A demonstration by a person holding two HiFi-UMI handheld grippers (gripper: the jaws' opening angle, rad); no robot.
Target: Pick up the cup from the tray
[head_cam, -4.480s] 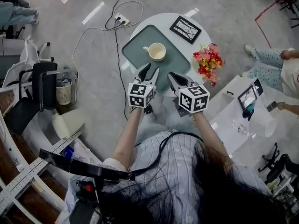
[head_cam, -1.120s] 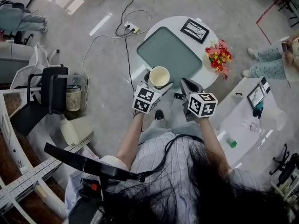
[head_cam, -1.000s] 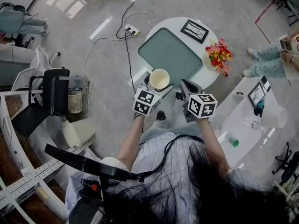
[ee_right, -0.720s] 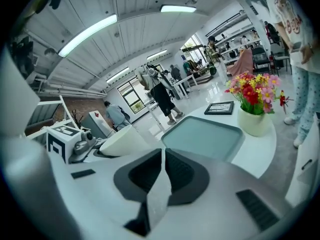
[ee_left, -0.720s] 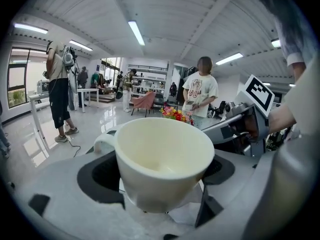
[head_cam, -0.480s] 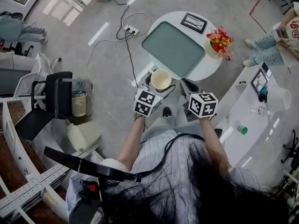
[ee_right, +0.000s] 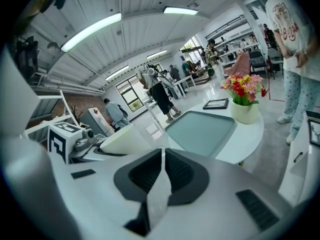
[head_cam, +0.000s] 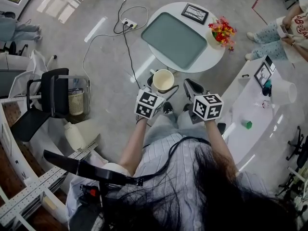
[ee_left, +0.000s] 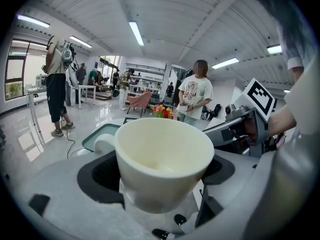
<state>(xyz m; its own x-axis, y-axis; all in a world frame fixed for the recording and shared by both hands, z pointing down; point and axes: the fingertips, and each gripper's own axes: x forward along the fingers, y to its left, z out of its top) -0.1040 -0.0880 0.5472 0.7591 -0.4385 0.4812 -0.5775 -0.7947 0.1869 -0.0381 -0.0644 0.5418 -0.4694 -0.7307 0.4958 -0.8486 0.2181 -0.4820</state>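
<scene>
Grips cup (head_cam: 163, 80) in left gripper (head_cam: 159, 88), jaws clamped on its sides, pulled nearer than a second ago, well off bare tray (head_cam: 175, 32). Leaves right gripper (head_cam: 190, 85) pinched together, empty. Looks like pick-up done.

The cream cup (ee_left: 162, 159) stands upright, clamped between the left gripper (ee_left: 160, 176) jaws, with its handle to the left. Behind it show a green tray (ee_left: 92, 136) corner and flowers (ee_left: 162, 112). The right gripper (ee_left: 220, 131) is alongside.

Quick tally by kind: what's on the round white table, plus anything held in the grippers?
Grey-green rectangular tray, empty: 1
Black-framed picture: 1
White vase of red and yellow flowers: 1
Cream ceramic cup, held in the left gripper: 1
Total: 4
</scene>
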